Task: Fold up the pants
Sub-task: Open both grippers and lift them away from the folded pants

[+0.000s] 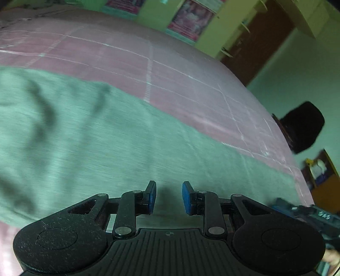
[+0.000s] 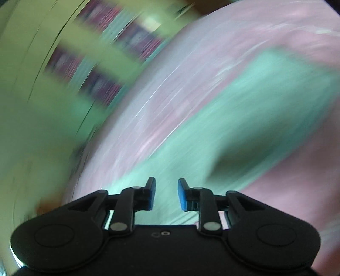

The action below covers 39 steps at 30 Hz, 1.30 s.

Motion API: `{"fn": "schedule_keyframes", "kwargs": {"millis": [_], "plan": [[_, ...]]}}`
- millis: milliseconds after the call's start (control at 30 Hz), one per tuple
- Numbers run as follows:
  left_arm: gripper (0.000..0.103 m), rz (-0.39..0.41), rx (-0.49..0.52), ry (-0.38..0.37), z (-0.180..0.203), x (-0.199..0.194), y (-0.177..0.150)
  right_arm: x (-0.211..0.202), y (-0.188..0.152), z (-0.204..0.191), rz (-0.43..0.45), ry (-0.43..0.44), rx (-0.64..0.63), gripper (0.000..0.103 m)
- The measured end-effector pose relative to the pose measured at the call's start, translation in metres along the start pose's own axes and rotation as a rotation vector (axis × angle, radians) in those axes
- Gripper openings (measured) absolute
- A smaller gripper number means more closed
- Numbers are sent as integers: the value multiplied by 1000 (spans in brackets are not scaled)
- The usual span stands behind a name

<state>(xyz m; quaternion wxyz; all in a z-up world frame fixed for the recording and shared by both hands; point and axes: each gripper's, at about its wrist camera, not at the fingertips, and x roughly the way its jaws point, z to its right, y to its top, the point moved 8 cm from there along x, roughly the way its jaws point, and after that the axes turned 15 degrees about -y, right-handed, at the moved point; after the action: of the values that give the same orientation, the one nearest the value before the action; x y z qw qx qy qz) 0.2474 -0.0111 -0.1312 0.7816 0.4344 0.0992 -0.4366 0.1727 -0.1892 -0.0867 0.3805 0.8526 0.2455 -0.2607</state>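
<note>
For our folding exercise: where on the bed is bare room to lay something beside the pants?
Bare pink bedsheet runs between the green pants and the far wall, out to the bed's right edge. The near side is taken: pants lie under the open left hand-held gripper.

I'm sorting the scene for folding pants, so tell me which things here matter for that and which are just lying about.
For the job:
green pants, spread on the pink bedsheet
left tool, open
right tool, open

Just around:
wall posters
brown door
black chair

Pink bedsheet, wall posters, brown door.
</note>
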Motion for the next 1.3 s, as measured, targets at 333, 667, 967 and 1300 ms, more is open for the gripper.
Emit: {"fn": "schedule_keyframes", "kwargs": {"millis": [333,667,967,1300], "plan": [[26,-35,129,36,21,-17,-20,6,-23,3,-48,-76,51,38],[27,-74,234,92,26,-1,-47,17,-56,-38,-32,-83,-239,38],[26,-37,160,221,-71,-69,-9,-20,36,68,77,-293,11,17],[26,177,76,333,-123,-132,44,-29,65,45,159,-208,8,40]]}}
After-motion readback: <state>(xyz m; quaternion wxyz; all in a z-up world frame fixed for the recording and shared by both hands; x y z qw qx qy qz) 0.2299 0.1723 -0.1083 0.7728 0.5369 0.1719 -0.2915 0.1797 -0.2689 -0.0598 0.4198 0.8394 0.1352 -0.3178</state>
